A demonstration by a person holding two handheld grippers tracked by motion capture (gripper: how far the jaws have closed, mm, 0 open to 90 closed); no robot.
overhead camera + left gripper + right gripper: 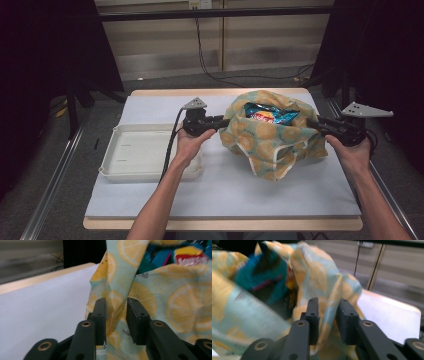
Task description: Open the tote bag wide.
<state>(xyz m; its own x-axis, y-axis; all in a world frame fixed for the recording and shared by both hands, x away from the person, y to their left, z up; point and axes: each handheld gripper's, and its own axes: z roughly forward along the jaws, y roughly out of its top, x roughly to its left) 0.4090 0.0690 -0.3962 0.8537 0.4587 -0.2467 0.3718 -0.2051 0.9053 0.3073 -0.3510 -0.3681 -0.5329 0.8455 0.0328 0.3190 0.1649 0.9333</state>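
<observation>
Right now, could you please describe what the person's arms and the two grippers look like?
Both forearms are bare, with no sleeves showing. The left gripper and right gripper are black, each topped by a grey three-cornered plate. A black cable trails from the left one. Their jaws are flat black blocks on bars with brass-coloured rivets.
</observation>
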